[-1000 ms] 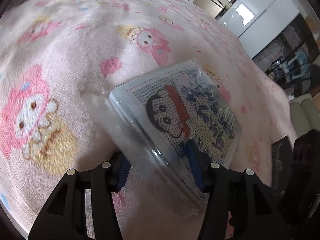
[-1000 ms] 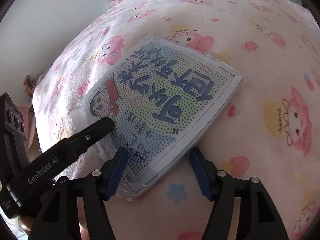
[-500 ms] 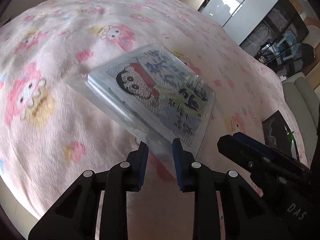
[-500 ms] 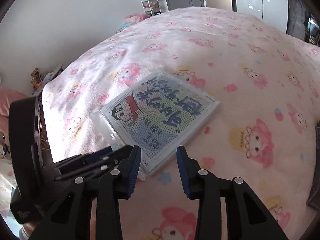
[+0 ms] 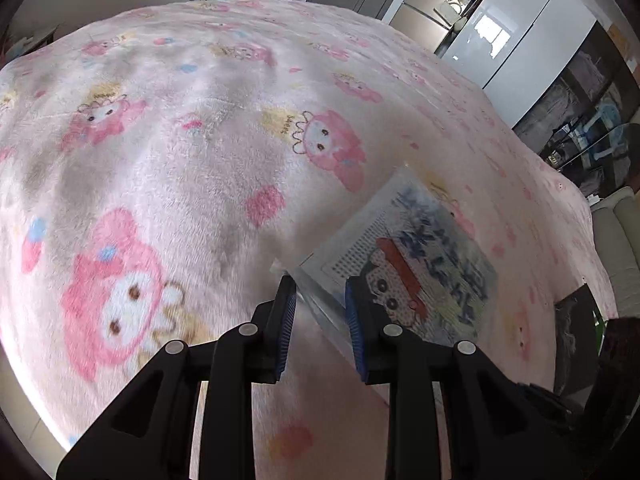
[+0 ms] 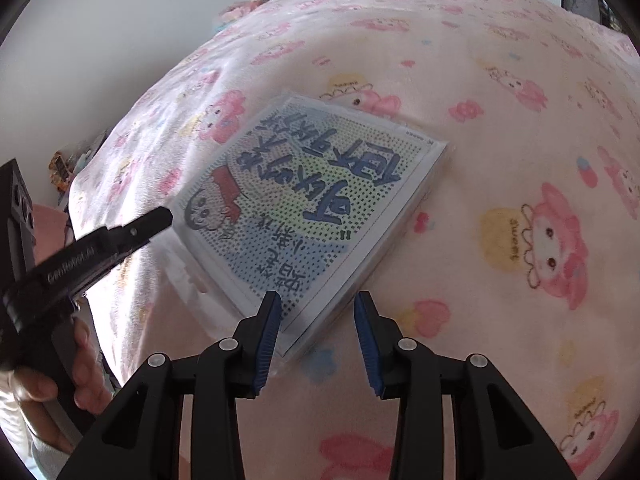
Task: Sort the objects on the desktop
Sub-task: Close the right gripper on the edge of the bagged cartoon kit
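A flat plastic-wrapped bead picture kit (image 6: 312, 184) with a cartoon boy and blue lettering lies on the pink cartoon blanket (image 6: 500, 128). In the left wrist view the kit (image 5: 420, 256) sits to the lower right. My left gripper (image 5: 319, 282) hovers at its left corner, jaws narrow, the kit's edge showing in the gap, untouched. From the right wrist view the left gripper's fingertips (image 6: 160, 216) point at that same corner. My right gripper (image 6: 317, 298) is over the kit's near corner. Its jaws are opening and the pads are not pressing on the kit.
A hand (image 6: 60, 360) holds the left gripper's handle at the lower left. A dark flat item (image 5: 576, 312) lies near the blanket's right edge. Cabinets and a fridge (image 5: 424, 8) stand beyond the far side. The blanket drops off at the left edge (image 6: 80, 208).
Both grippers' jaws are much narrower than a second ago, when each straddled the kit. Both pulled back from the kit, then came close again. The kit lies flat where it was.
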Available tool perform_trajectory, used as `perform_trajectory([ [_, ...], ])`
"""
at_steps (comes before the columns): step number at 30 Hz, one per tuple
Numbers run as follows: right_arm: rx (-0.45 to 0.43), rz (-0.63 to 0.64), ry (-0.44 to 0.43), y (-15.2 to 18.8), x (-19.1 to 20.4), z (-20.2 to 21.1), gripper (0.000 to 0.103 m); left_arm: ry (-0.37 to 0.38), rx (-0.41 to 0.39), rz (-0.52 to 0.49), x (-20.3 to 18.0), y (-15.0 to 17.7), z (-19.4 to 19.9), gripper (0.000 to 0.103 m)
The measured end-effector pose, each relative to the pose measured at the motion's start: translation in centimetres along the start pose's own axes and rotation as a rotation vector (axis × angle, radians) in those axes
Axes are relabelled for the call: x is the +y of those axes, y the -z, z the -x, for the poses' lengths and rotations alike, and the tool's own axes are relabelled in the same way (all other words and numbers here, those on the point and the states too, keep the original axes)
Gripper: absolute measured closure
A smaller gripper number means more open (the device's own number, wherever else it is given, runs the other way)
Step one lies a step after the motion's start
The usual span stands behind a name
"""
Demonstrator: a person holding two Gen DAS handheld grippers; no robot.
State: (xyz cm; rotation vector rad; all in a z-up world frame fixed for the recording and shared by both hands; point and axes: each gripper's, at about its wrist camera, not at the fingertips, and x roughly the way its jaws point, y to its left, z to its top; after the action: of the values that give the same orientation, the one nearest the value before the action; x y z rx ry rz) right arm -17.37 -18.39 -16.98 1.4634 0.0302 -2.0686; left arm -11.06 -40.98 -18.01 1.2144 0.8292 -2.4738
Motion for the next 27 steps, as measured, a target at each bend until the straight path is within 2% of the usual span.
perform_trajectory([
  [2, 0.003, -0.015, -0.013, -0.1, -0.2, -0.5, 0.065, 0.008, 0.008, -0.002, 0.1, 0.0, -1.2, 0.069],
  [6, 0.009, -0.014, -0.018, -0.2, 0.0, -0.8, 0.064, 0.022, -0.027, 0.017, 0.0, -0.2, -1.5, 0.068],
  [10, 0.001, -0.014, -0.017, -0.4, -0.3, -0.7, 0.064, 0.001, -0.049, 0.018, -0.2, -1.3, -1.9, 0.066],
  [12, 0.001, -0.031, -0.027, -0.7, -0.6, -0.8, 0.064, -0.018, -0.055, -0.001, -0.6, -2.0, -2.2, 0.057],
  [13, 0.0, -0.041, -0.031, -0.8, -0.8, -0.9, 0.064, -0.021, -0.038, -0.015, -0.7, -2.3, -2.7, 0.049],
  [14, -0.001, -0.047, -0.036, -1.0, -0.9, -1.1, 0.062, -0.018, -0.018, -0.021, -0.8, -2.4, -3.1, 0.048],
  [16, 0.001, -0.058, -0.05, -1.2, -1.2, -1.4, 0.06, 0.0, 0.021, -0.006, -0.6, -2.5, -3.6, 0.048],
  [20, 0.007, -0.085, -0.068, -1.8, -1.5, -1.9, 0.055, 0.02, 0.001, -0.038, -0.8, -1.7, -2.0, 0.058],
  [24, -0.011, -0.088, -0.071, -1.8, -2.4, -0.5, 0.054, 0.118, 0.028, -0.022, -0.4, 0.5, 0.6, 0.065],
  [27, -0.042, -0.096, -0.046, -1.9, -4.0, 1.1, 0.054, 0.172, 0.073, -0.069, -1.4, 2.4, 2.0, 0.065],
])
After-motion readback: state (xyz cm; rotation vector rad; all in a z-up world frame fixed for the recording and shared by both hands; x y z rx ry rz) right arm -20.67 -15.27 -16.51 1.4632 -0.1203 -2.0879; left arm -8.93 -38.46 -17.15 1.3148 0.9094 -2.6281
